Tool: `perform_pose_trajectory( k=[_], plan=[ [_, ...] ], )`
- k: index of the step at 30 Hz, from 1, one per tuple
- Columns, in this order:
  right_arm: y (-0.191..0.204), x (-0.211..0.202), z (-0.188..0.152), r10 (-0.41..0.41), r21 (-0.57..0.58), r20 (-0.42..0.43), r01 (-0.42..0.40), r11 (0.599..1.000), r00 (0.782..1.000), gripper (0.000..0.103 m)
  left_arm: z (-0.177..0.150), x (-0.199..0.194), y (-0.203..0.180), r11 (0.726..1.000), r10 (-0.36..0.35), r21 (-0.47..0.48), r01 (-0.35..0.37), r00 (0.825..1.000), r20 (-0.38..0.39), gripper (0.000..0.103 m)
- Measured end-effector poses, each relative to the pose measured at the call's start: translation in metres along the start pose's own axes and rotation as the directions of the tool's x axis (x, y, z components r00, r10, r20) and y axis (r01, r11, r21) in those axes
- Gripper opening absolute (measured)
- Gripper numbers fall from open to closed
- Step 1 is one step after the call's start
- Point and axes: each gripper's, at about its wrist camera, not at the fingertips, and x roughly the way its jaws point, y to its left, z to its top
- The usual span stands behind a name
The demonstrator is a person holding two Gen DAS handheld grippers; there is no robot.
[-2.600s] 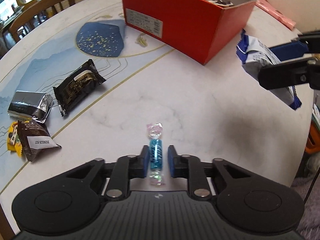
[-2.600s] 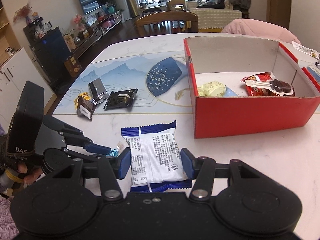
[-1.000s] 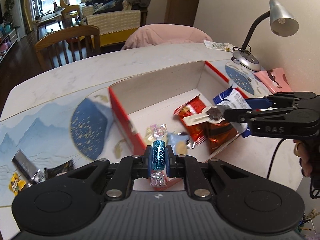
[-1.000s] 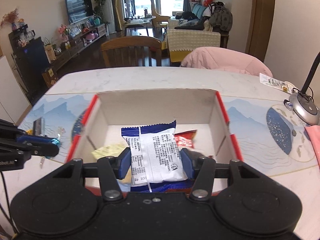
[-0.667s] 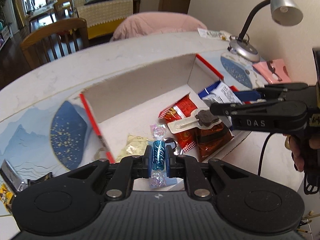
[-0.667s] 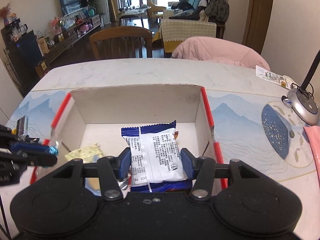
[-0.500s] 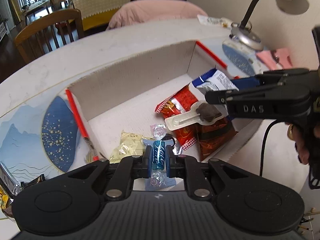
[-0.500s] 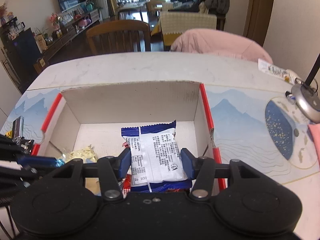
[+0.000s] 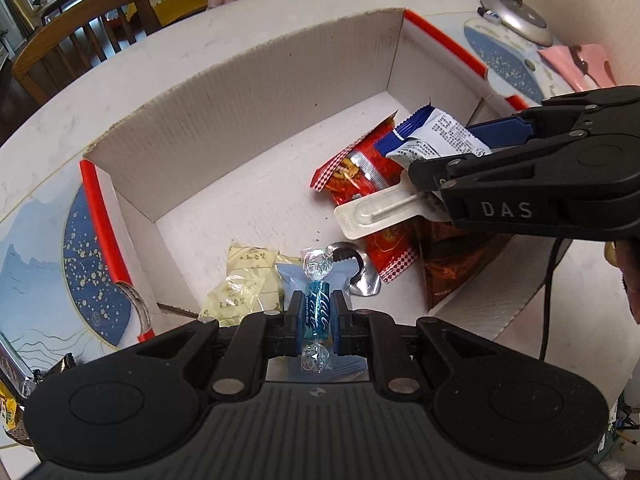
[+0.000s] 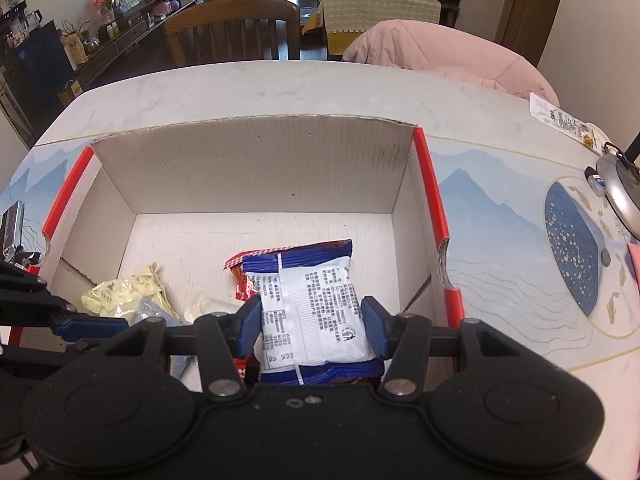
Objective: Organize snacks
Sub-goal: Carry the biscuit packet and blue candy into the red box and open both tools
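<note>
A red cardboard box point(image 9: 248, 92) with a white inside point(image 10: 256, 160) stands open on the table. My left gripper point(image 9: 317, 318) is shut on a blue twist-wrapped candy point(image 9: 317, 312), hanging over the box's near left part. My right gripper point(image 10: 312, 316) is shut on a white-and-blue snack packet point(image 10: 310, 312) and reaches into the box from the right side; in the left wrist view that packet point(image 9: 436, 138) hangs above a red snack bag point(image 9: 360, 176). A yellow packet point(image 9: 244, 280), a pale blue packet point(image 9: 344, 272) and a clear-wrapped lollipop point(image 9: 384, 212) lie on the box floor.
Several dark and silver snack packets point(image 9: 16, 372) lie on the table left of the box. A desk lamp base point(image 10: 618, 192) and a pink wrapper point(image 9: 576, 64) sit to the right. A wooden chair point(image 10: 232, 32) and a pink cushion point(image 10: 440, 56) stand behind the table.
Both grippers carried their snacks from the table to the box and sank lower over its inside. The view of the box has grown closer in both wrist cameras.
</note>
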Motion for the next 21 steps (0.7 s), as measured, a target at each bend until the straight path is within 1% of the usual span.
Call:
perform_pose_trajectory(
  k=[3, 11, 14, 21],
  plan=[
    [-0.001, -0.002, -0.001, 0.007, -0.007, 0.009, -0.007, 1.0, 1.0, 0.052, -0.001, 0.003, 0.001, 1.0, 0.003, -0.003, -0.003, 1.0, -0.006, 0.012],
    [-0.002, -0.007, -0.003, 0.02, 0.002, 0.025, -0.02, 1.0, 0.999, 0.055, -0.006, 0.0, 0.006, 0.998, -0.042, -0.041, 0.042, 0.999, 0.001, 0.013],
    [0.0, -0.015, -0.004, 0.022, 0.004, 0.047, -0.022, 1.0, 0.999, 0.057, -0.009, -0.006, 0.009, 0.996, -0.058, -0.062, 0.059, 0.998, 0.015, 0.013],
    [0.004, -0.041, -0.007, 0.027, 0.009, 0.101, -0.028, 1.0, 0.995, 0.06, -0.019, -0.032, 0.014, 0.99, -0.109, -0.082, 0.116, 0.991, 0.079, 0.014]
  ],
)
